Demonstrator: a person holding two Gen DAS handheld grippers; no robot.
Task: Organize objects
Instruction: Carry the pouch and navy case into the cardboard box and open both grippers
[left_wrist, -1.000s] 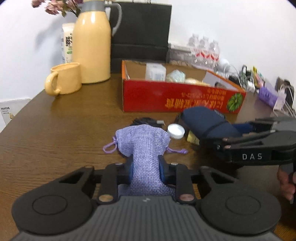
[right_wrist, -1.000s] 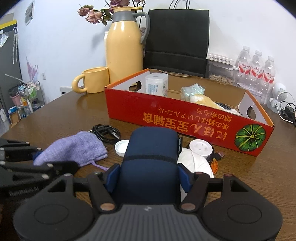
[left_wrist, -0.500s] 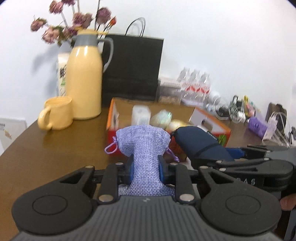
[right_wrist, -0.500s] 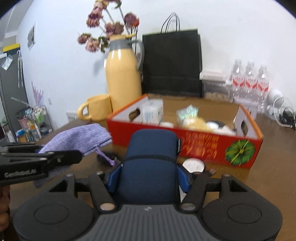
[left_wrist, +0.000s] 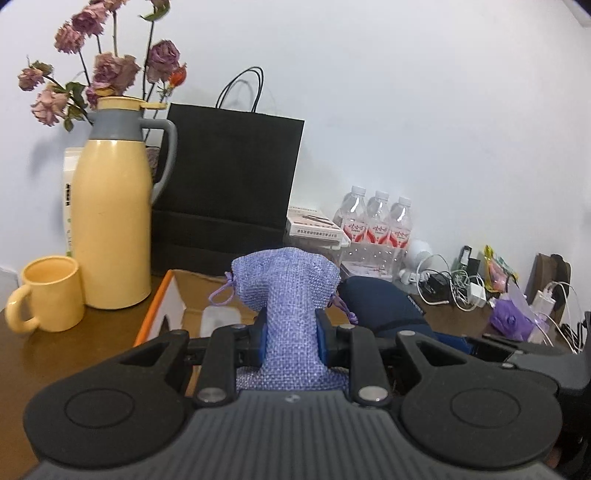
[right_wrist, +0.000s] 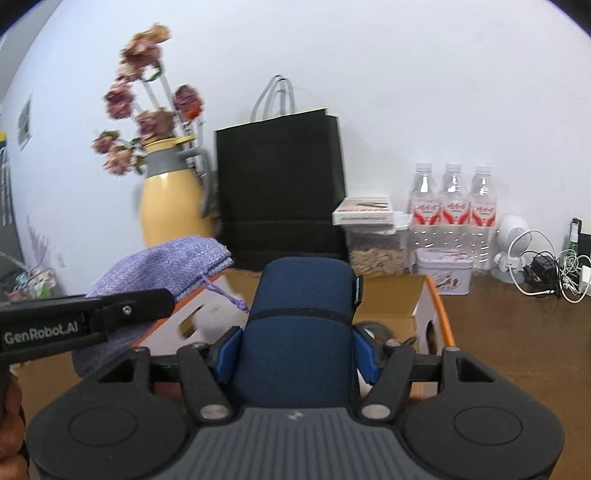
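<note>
My left gripper (left_wrist: 290, 341) is shut on a lilac woven drawstring pouch (left_wrist: 286, 291), held up in the air above the near edge of the cardboard box (left_wrist: 162, 314). The pouch (right_wrist: 162, 264) and the left gripper's finger (right_wrist: 85, 319) also show at the left of the right wrist view. My right gripper (right_wrist: 295, 354) is shut on a navy blue soft case (right_wrist: 303, 321), also lifted over the box (right_wrist: 430, 306). In the left wrist view the navy case (left_wrist: 384, 306) sits just right of the pouch. The box's contents are mostly hidden behind both items.
A yellow thermos jug (left_wrist: 110, 221) and yellow mug (left_wrist: 48, 293) stand left of the box. Behind it are a black paper bag (left_wrist: 225, 192), water bottles (left_wrist: 376, 221), a tin (right_wrist: 443, 269) and tangled chargers (left_wrist: 454, 284). A hand (right_wrist: 11, 406) grips the left tool.
Both grippers rose from the tabletop and moved forward toward the box with their items still held. The loose things on the table have dropped out of view.
</note>
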